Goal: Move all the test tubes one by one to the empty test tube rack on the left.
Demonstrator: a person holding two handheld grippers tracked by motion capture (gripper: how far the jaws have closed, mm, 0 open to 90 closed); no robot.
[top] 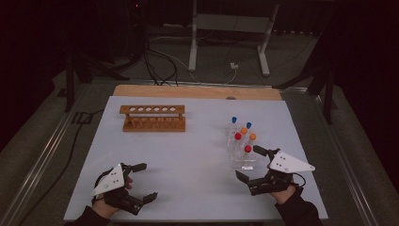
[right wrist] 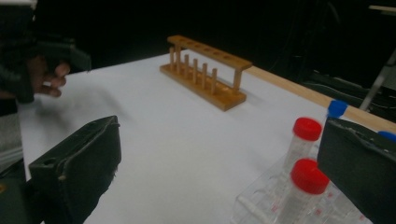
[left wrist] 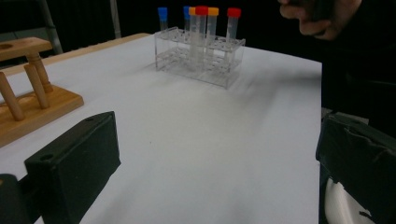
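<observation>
Beside the clear tube rack (top: 241, 148), on its near right, my right gripper (top: 251, 162) hovers with its jaws spread wide and nothing between them. One jaw tip reaches up along the rack's right side, the other lies off its near corner, so the rack's near end sits just ahead of the gap. From the right gripper view that same rack (right wrist: 261, 200) fills the lower corner next to my far jaw, and two red-capped tubes (right wrist: 306, 140) stand upright in it, with a blue cap (right wrist: 337, 108) behind them.

The rack holds six capped tubes in all: two blue at its far end, two orange and two red nearer me, all upright. From the left gripper view they rise above the clear rack (left wrist: 201, 58) well beyond my jaws.

My left gripper (top: 143, 181) rests far to the left of the clear rack, near the table's front edge, jaws likewise held apart and empty, with only bare white tabletop (top: 188, 155) between them.

Left of the clear rack and farther back, well apart from it, stands a wooden rack (top: 153, 118) with a row of empty holes along its top bar.
</observation>
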